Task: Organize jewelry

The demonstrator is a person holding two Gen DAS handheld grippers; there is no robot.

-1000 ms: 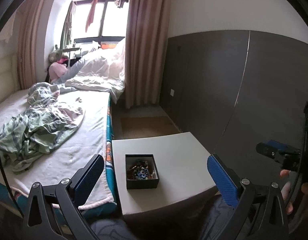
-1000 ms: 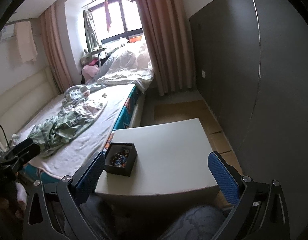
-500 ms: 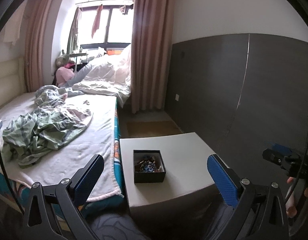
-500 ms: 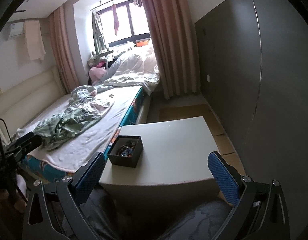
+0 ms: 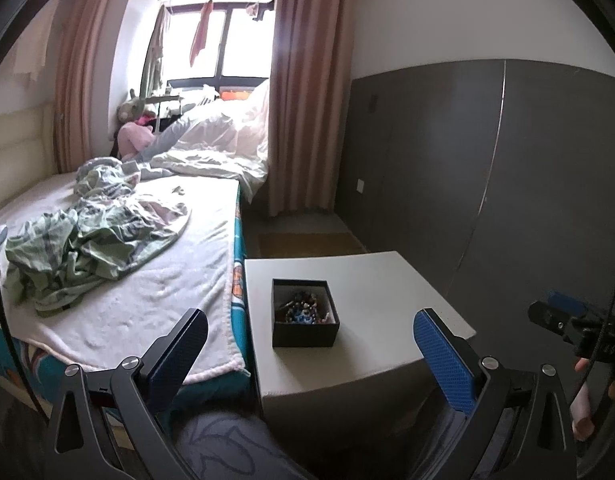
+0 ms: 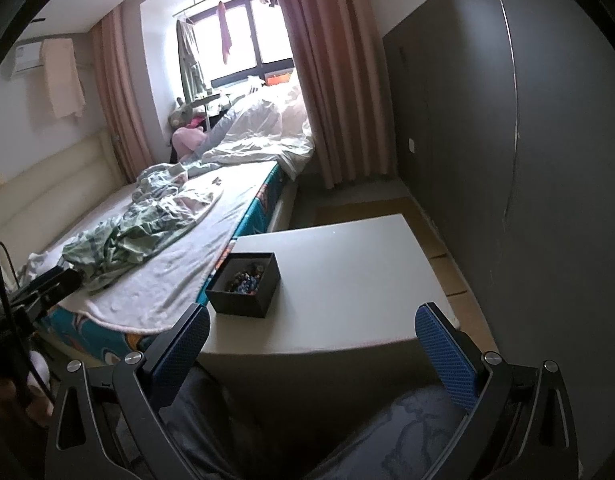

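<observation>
A small black open box (image 5: 304, 318) holding a tangle of beaded jewelry (image 5: 302, 307) stands on a white low table (image 5: 383, 288), near its left front edge. It also shows in the right wrist view (image 6: 244, 285) with the jewelry (image 6: 245, 278) inside. My left gripper (image 5: 311, 354) is open and empty, held back from the table's near edge. My right gripper (image 6: 313, 350) is open and empty too, at the table's front edge. Each gripper shows at the edge of the other's view: the right one (image 5: 563, 318), the left one (image 6: 43, 286).
A bed (image 5: 147, 264) with a white blanket and crumpled green clothes (image 5: 79, 244) lies against the table's left side. A dark grey wall panel (image 5: 487, 160) runs along the right. Curtains (image 5: 303, 92) and a window are at the far end. My knees in patterned trousers (image 6: 387, 432) are below.
Both grippers have tilted up and drawn back a little, so the table and box sit lower in view. The box has not moved on the table. Both stay open.
</observation>
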